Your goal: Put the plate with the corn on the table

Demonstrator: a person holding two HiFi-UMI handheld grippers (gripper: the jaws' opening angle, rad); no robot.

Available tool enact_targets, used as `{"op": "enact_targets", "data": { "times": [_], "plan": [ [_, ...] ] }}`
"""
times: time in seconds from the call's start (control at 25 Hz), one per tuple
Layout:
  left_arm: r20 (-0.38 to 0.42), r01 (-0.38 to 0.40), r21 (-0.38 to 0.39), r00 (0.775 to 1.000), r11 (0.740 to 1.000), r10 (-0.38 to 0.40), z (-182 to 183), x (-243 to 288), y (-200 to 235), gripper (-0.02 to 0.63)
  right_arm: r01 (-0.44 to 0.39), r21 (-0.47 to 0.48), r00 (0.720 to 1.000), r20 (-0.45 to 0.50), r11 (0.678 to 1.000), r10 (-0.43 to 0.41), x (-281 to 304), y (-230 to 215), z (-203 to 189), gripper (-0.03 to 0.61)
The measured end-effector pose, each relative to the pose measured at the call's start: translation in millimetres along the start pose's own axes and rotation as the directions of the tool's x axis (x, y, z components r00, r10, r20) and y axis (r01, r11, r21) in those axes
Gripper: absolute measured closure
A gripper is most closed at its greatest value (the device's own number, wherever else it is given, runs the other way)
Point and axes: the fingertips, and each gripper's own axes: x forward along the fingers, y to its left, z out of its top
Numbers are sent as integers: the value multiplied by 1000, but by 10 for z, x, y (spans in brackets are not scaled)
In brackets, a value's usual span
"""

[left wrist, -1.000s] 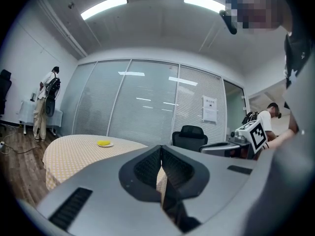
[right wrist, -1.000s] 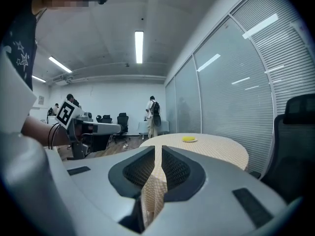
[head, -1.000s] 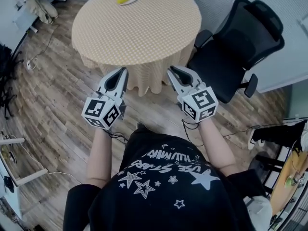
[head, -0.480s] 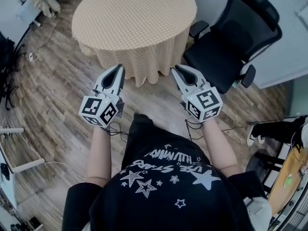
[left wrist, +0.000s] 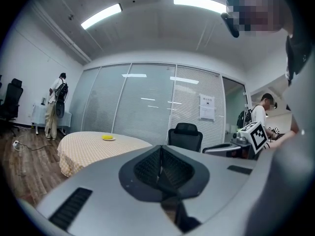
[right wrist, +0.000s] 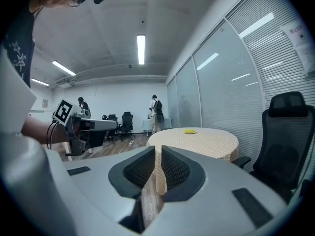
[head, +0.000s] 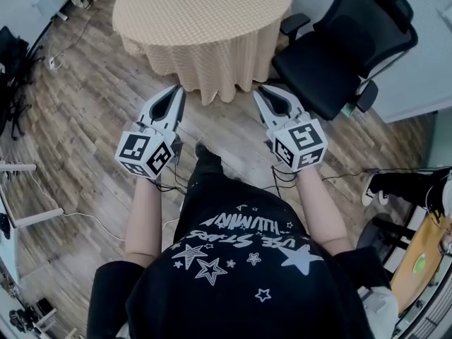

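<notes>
While you hold both claws level before you, your left claw (head: 178,92) is clenched, its jaws touching, and your right claw (head: 260,93) is closed too; neither one grasps anything. The small plate (left wrist: 108,138) with the yellow corn (right wrist: 190,130) stands on the round table (head: 205,20), well ahead of both claws. Only the claw views show it; your head view cuts off the table's far side.
</notes>
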Motion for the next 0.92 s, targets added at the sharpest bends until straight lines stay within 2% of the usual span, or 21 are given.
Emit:
{"op": "enact_targets", "data": {
  "times": [0.32, 0.64, 0.92],
  "plan": [
    [-8, -59, -14, 998, 998, 59, -132, -470, -89, 606, -55, -10, 998, -27, 998, 55, -19, 348, -108, 525],
    [-6, -128, -49, 992, 991, 128, -249, -814, 17, 606, -112, -36, 993, -52, 993, 110, 122, 642, -123, 525],
    [7, -130, -58, 991, 990, 131, -277, -862, 52, 606, -120, 51, 990, -72, 991, 124, 213, 695, -258, 525]
  ]
}}
